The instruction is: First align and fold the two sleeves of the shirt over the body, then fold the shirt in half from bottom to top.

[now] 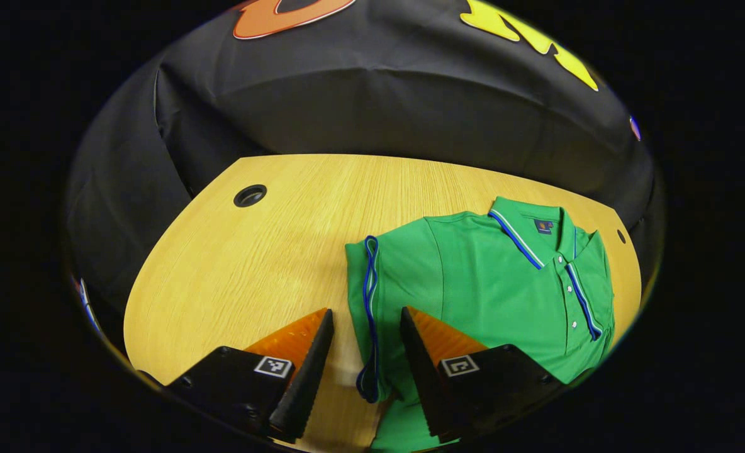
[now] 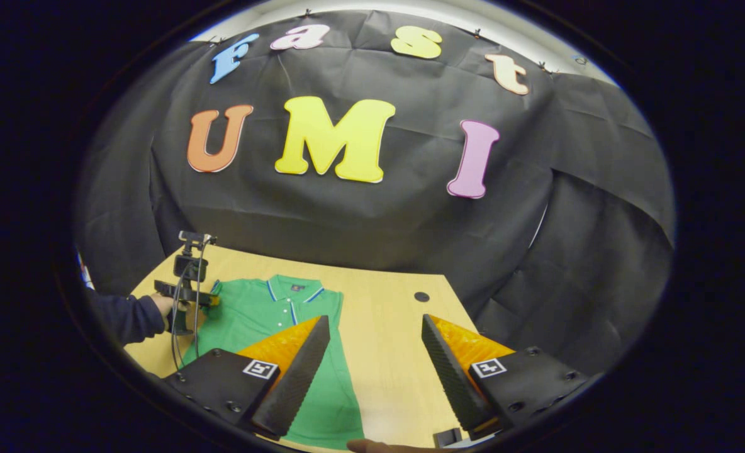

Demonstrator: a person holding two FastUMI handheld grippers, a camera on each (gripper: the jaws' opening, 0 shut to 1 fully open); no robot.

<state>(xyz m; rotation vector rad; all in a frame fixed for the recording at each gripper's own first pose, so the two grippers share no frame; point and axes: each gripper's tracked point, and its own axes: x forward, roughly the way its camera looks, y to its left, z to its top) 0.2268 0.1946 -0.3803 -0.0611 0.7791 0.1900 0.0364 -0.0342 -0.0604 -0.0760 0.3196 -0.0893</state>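
Over shirt (image 1: pixel 486 283) sleeve edge | left tongs (image 1: pixel 366 327) spread | right tongs (image 2: pixel 375 333) spread, above bare table (image 2: pixel 385 327)

A light wooden table top with fine straight grain (image 1: pixel 253 251) fills the lower middle of both views. A round dark cable hole (image 1: pixel 250 195) is cut near its far left corner in the left gripper view, and a smaller round hole (image 2: pixel 421 296) sits near the far edge in the right gripper view. Behind the table hangs a creased black cloth wall (image 2: pixel 360 220), draped in folds at the sides. Above the cloth, a pale strip of wall (image 2: pixel 473 16) catches light.
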